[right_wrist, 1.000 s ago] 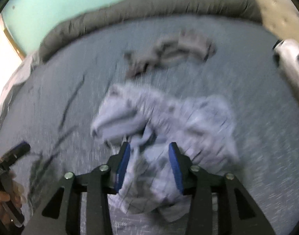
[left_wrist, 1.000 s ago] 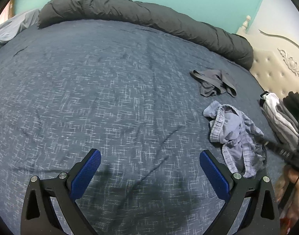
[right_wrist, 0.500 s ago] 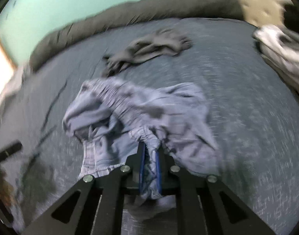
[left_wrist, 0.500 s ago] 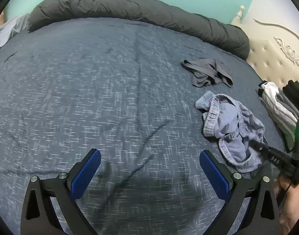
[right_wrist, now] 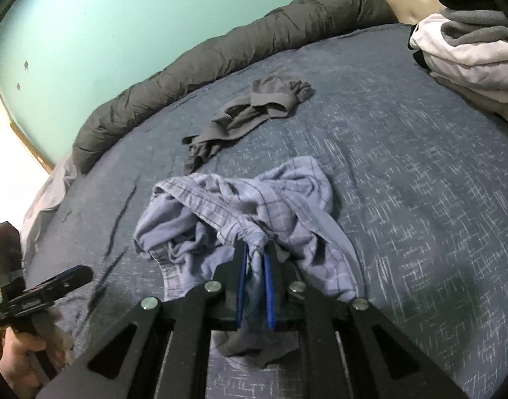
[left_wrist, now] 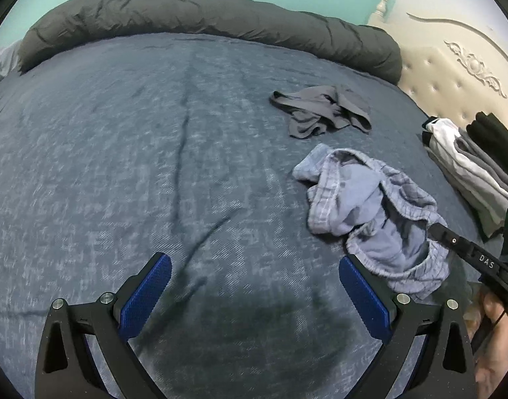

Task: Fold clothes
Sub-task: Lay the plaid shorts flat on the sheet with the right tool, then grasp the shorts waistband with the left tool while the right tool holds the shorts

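Note:
Crumpled light-blue plaid boxer shorts (right_wrist: 247,212) (left_wrist: 370,206) lie on the dark blue bed cover (left_wrist: 154,166). My right gripper (right_wrist: 254,256) is shut on a bunched fold of their fabric near the waistband; in the left wrist view its black finger (left_wrist: 453,239) reaches into the shorts from the right. My left gripper (left_wrist: 254,292) is open over bare cover, to the left of the shorts, with nothing between its blue pads (left_wrist: 144,296). Grey underwear (left_wrist: 320,109) (right_wrist: 247,116) lies crumpled farther back.
A rolled dark grey duvet (left_wrist: 204,16) runs along the far edge by the teal wall. A stack of white, grey and black clothes (left_wrist: 470,166) (right_wrist: 470,50) sits at the right by the cream tufted headboard (left_wrist: 453,66). A hand (right_wrist: 21,355) holds the left gripper.
The right gripper's pads closed onto a fold of the plaid shorts and have stayed clamped. The left gripper drifted toward the shorts, which now sit nearer its right pad.

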Motion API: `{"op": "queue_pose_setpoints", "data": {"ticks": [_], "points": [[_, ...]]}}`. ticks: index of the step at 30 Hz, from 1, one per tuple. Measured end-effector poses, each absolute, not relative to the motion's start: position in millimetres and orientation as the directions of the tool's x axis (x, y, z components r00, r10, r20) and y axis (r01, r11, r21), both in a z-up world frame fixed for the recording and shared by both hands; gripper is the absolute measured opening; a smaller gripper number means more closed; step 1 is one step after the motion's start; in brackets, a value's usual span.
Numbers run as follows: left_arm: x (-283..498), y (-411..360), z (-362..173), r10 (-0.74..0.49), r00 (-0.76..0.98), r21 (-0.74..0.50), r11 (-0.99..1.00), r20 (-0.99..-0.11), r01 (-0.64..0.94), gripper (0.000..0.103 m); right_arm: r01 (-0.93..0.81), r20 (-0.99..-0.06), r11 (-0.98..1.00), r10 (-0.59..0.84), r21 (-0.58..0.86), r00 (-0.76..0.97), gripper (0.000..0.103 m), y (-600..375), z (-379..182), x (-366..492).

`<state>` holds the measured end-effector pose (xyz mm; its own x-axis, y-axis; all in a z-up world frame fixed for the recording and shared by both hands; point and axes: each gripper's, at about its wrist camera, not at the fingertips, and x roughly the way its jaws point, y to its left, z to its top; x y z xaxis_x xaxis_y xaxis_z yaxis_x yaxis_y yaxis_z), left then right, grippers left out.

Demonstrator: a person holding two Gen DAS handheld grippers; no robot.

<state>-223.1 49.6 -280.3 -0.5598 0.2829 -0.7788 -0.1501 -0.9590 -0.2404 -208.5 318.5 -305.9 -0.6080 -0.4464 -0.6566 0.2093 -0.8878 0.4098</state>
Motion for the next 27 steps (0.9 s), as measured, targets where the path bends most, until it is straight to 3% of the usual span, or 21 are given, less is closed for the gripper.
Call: {"op": "queue_pose_setpoints", "data": {"ticks": [15,22,27], "points": [[-258.5,87.3,-300.9,0.317,-0.496,-0.237,-0.947,-0.808,-0.219,0.102,0.212,-0.614,-0.844,-0.509,0.492,-0.603,0.009,330.5,-306.4,-211.9],[-269.6,89.5,-313.8,0.362,-0.444,-0.280,-0.930,-0.820,-0.240,0.080,0.208,-0.607,-0.836,-0.518,0.508,-0.602,0.009,333.9,-307.7,-214.2],[-270.3,93.0,-312.7,0.374,-0.441,-0.287,-0.924,-0.816,-0.253,0.077,0.201,-0.606,-0.829,-0.526,0.521,-0.597,0.009,336.2,-310.5,-216.7]]}}
